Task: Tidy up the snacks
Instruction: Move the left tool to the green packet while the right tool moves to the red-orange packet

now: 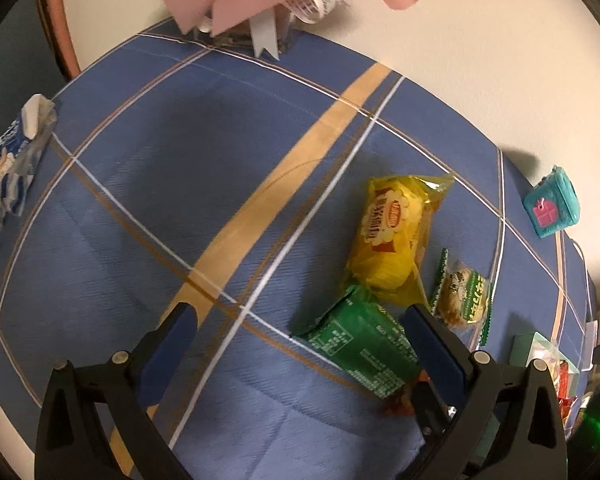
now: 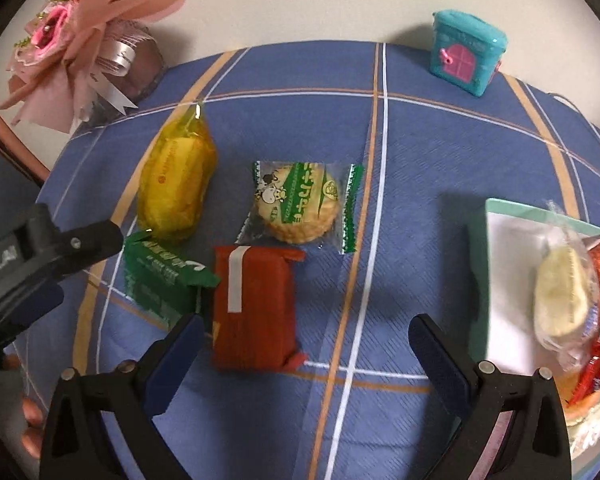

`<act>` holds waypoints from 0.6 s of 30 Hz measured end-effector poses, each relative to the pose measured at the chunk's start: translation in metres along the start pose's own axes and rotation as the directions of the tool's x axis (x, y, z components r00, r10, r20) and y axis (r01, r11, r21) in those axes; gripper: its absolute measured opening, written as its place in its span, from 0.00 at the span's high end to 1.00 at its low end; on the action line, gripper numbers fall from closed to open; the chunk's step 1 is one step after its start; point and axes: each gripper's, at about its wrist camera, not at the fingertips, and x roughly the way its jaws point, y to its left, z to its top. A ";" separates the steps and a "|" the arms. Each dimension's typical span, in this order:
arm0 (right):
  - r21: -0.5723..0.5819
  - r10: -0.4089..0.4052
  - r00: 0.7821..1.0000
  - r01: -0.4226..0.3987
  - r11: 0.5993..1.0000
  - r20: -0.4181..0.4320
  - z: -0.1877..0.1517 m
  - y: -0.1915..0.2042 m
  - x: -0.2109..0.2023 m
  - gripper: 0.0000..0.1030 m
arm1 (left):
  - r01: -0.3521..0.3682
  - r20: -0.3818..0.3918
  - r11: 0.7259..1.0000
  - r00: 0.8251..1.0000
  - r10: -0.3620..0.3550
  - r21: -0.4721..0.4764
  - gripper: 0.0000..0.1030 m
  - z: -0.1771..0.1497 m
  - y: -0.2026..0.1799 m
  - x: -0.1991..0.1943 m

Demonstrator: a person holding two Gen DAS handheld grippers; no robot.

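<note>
On the blue plaid cloth lie a yellow snack bag [image 2: 176, 184], a round cracker in a green-edged wrapper [image 2: 300, 206], a green pack [image 2: 160, 280] and a red-brown pack [image 2: 254, 308]. My right gripper [image 2: 306, 338] is open and empty, its left finger beside the red-brown pack. My left gripper [image 1: 300, 328] is open and empty over the green pack [image 1: 360, 340], near the yellow bag [image 1: 392, 236] and the cracker [image 1: 460, 296]. It also shows in the right wrist view [image 2: 48, 264] at the left. A green-rimmed box [image 2: 496, 280] at the right holds several snacks.
A pink bouquet [image 2: 80, 44] stands at the back left by the wall. A teal toy house [image 2: 466, 54] stands at the back right. A blue-and-white snack bag [image 1: 8, 168] lies at the cloth's left edge. The box also shows in the left wrist view [image 1: 540, 352].
</note>
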 end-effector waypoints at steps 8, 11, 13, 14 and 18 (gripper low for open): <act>0.036 0.017 1.000 -0.017 0.999 -0.003 0.003 -0.012 0.009 0.00 | 0.036 -0.037 0.999 0.999 -0.035 0.020 0.00 -0.001 -0.013 0.015; 0.039 0.008 1.000 -0.008 0.999 0.003 0.003 -0.018 0.006 0.00 | 0.052 -0.053 0.998 0.997 -0.050 0.023 0.00 -0.002 -0.018 0.021; 0.024 -0.003 1.000 0.002 1.000 0.011 0.003 -0.017 0.004 0.00 | 0.061 -0.068 0.998 0.996 -0.059 0.023 0.00 -0.004 -0.020 0.026; 0.023 -0.005 1.000 0.005 1.000 0.012 0.004 -0.018 0.004 0.00 | 0.060 -0.077 0.998 0.995 -0.058 0.023 0.00 -0.005 -0.021 0.028; 0.028 0.011 1.000 -0.011 1.000 0.010 0.003 -0.021 0.005 0.00 | 0.042 -0.104 0.999 0.994 -0.038 0.033 0.00 -0.005 -0.021 0.037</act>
